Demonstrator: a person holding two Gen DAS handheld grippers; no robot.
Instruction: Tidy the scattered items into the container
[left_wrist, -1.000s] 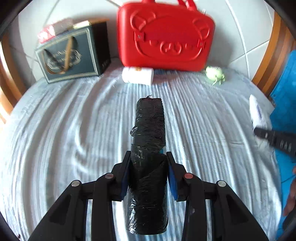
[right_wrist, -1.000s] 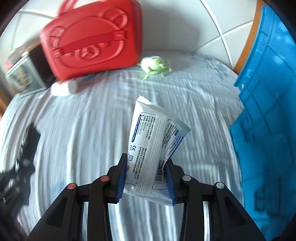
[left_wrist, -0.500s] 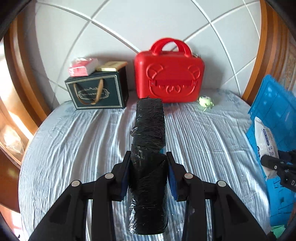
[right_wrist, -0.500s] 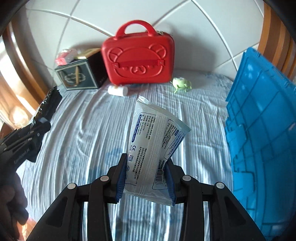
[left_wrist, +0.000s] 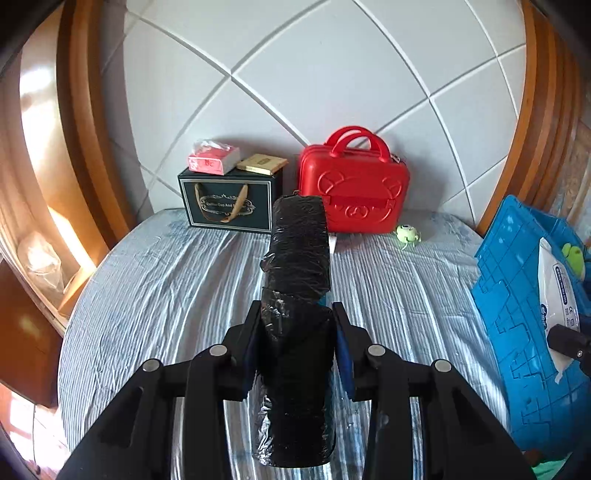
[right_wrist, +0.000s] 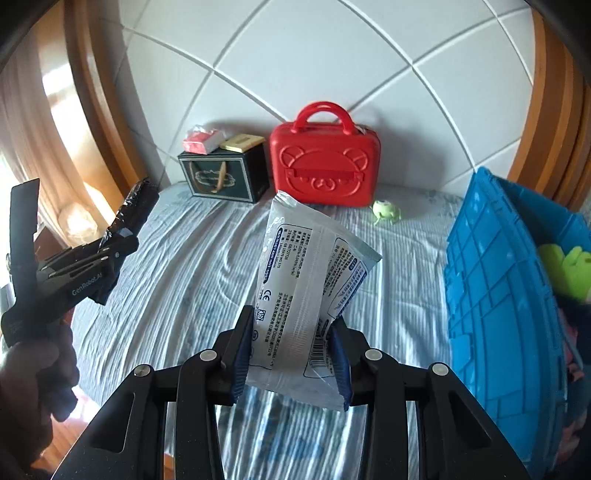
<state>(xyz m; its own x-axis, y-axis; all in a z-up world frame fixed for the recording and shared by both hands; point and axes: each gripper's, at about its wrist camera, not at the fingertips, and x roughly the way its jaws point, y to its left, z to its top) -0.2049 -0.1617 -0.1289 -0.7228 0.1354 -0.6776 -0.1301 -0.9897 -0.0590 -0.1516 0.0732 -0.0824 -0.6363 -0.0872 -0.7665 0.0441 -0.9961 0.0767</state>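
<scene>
My left gripper (left_wrist: 296, 325) is shut on a black plastic-wrapped roll (left_wrist: 299, 258) and holds it well above the striped bed (left_wrist: 166, 280). My right gripper (right_wrist: 293, 328) is shut on a white printed packet (right_wrist: 303, 273), held up in the air left of the blue crate (right_wrist: 491, 295). The crate also shows in the left wrist view (left_wrist: 513, 295) with the packet (left_wrist: 557, 288) over it. A small green toy (right_wrist: 386, 212) lies on the bed by the red case. The left gripper with its roll (right_wrist: 129, 214) shows at the left of the right wrist view.
A red bear case (left_wrist: 354, 192) and a dark gift box (left_wrist: 229, 203) with small packs on top stand against the white headboard. Green soft items (right_wrist: 565, 269) lie inside the crate. Wooden bed frame curves on both sides.
Both grippers have risen and pulled back from the bed with their items. The right gripper with the packet has come closer to the blue crate.
</scene>
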